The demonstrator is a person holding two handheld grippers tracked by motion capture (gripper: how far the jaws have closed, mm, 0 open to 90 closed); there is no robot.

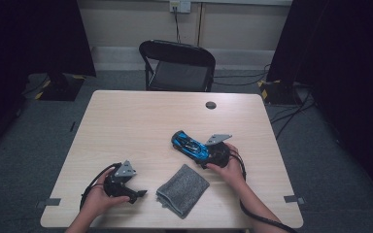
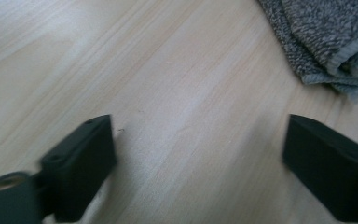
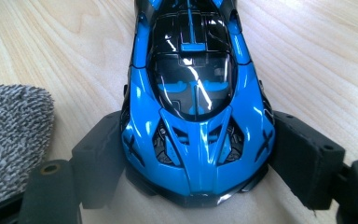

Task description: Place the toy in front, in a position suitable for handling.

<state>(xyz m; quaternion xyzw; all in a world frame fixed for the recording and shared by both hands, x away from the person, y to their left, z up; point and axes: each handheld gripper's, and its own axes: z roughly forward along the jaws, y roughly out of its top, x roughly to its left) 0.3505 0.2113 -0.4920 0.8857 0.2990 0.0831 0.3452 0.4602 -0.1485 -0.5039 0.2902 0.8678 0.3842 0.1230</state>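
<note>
Your right gripper (image 3: 193, 163) has its two black jaws clamped on the sides of the glossy blue-and-black toy sports car (image 3: 193, 93), pads pressed against one end of the bodywork, so that grab looks done. In the high view the car (image 1: 190, 144) sits on the pale wooden table (image 1: 141, 116), right of centre, with its free end pointing far-left away from your right hand (image 1: 231, 167).

Your left gripper (image 2: 198, 154) is spread wide with nothing between the jaws, just bare tabletop. It hovers low at the near-left (image 1: 126, 187), aimed at the folded grey terry cloth (image 1: 182, 189) just to its right. That cloth (image 2: 331, 42) lies apart from the jaw tips, untouched as far as I can tell.

So my read: car secured, cloth not picked up yet. What's left is probably pinching the cloth and bringing it over to the car, maybe for a wipe-down.
</note>
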